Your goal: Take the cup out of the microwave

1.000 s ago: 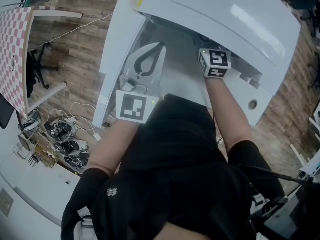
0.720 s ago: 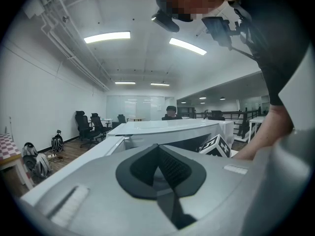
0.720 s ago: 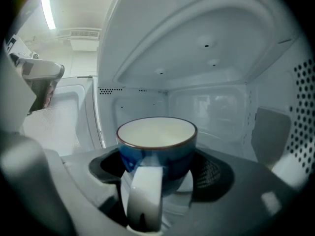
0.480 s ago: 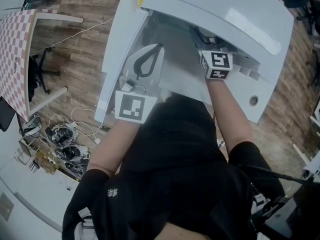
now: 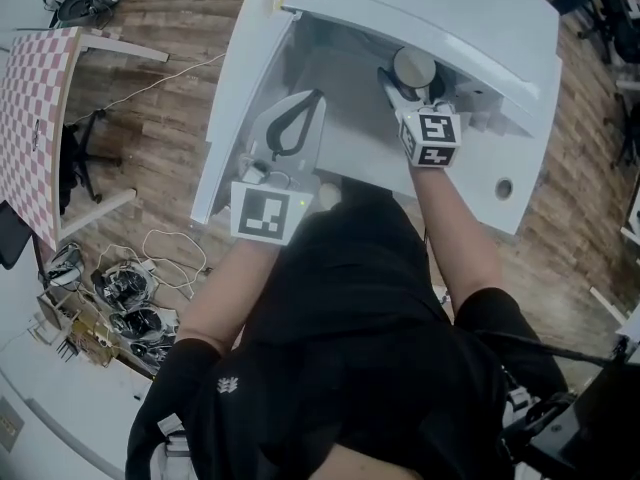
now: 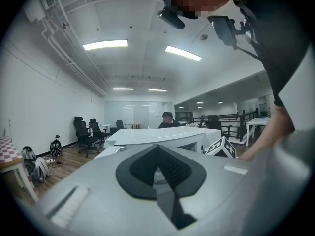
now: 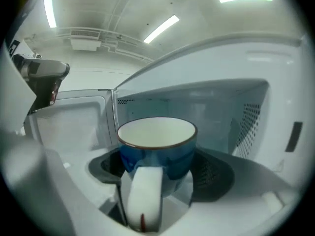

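A blue cup (image 5: 413,67) with a white inside and a white handle is held just in front of the white microwave (image 5: 470,28). My right gripper (image 5: 412,86) is shut on it. In the right gripper view the cup (image 7: 157,144) sits upright between the black pads, handle toward the camera, with the microwave cavity (image 7: 211,107) behind it and the open door (image 7: 74,127) to the left. My left gripper (image 5: 322,93) is shut on nothing and hovers over the open door (image 5: 235,98). In the left gripper view its tips (image 6: 158,149) meet and point over the room.
The microwave stands on a wooden floor. A pink checkered board (image 5: 30,118) and a tangle of cables (image 5: 130,278) lie to the left. The left gripper view shows office chairs (image 6: 83,132) and a person (image 6: 167,119) far off behind a white table.
My right gripper has drawn back from inside the microwave with the cup, which now shows from under the top edge. The left gripper has barely moved.
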Demonstrator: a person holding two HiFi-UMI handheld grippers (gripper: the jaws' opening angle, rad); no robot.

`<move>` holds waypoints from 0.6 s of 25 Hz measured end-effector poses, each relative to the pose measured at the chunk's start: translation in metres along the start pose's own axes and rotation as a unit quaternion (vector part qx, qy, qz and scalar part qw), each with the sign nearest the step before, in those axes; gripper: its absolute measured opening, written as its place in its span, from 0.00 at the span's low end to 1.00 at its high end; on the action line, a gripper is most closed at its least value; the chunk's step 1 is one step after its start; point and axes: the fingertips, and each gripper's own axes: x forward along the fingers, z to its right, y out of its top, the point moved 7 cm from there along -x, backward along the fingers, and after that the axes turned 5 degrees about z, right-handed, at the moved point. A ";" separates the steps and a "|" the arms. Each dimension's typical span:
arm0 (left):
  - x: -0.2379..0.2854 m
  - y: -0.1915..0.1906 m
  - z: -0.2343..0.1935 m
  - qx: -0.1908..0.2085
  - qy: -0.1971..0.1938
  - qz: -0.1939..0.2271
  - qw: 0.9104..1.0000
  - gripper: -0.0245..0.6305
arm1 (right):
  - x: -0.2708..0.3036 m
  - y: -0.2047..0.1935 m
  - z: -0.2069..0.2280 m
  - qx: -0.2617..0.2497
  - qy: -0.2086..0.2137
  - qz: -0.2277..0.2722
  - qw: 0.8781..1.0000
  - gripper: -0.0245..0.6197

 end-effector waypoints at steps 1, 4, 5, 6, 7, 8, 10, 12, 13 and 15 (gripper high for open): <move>-0.004 0.003 0.000 0.002 0.002 0.001 1.000 0.05 | -0.006 0.000 -0.001 0.000 -0.001 0.000 1.000 0.64; -0.016 0.011 -0.001 0.010 0.010 0.011 1.000 0.05 | -0.022 0.002 -0.006 0.001 -0.003 0.000 1.000 0.64; -0.021 0.013 0.000 0.012 0.012 0.015 1.000 0.05 | -0.028 0.002 -0.007 0.001 -0.003 0.001 1.000 0.64; -0.025 0.016 0.001 0.013 0.014 0.019 1.000 0.05 | -0.034 0.003 -0.009 0.000 -0.003 0.002 1.000 0.64; -0.029 0.018 0.003 0.013 0.015 0.022 1.000 0.05 | -0.040 0.004 -0.010 0.000 -0.004 0.002 1.000 0.64; -0.032 0.021 0.005 0.013 0.016 0.024 0.999 0.05 | -0.047 0.007 -0.010 0.000 -0.004 0.003 1.000 0.64; -0.037 0.028 0.008 0.016 0.016 0.027 0.999 0.05 | -0.059 0.014 -0.009 0.000 -0.006 0.003 1.000 0.64; -0.041 0.033 0.009 0.019 0.017 0.029 0.999 0.05 | -0.068 0.021 -0.007 -0.003 -0.005 0.003 1.000 0.64; -0.042 0.034 0.010 0.020 0.017 0.029 0.999 0.05 | -0.072 0.023 -0.007 -0.003 -0.003 0.002 1.000 0.64; -0.043 0.037 0.011 0.020 0.018 0.028 0.999 0.05 | -0.079 0.028 -0.006 -0.005 0.002 -0.002 1.000 0.64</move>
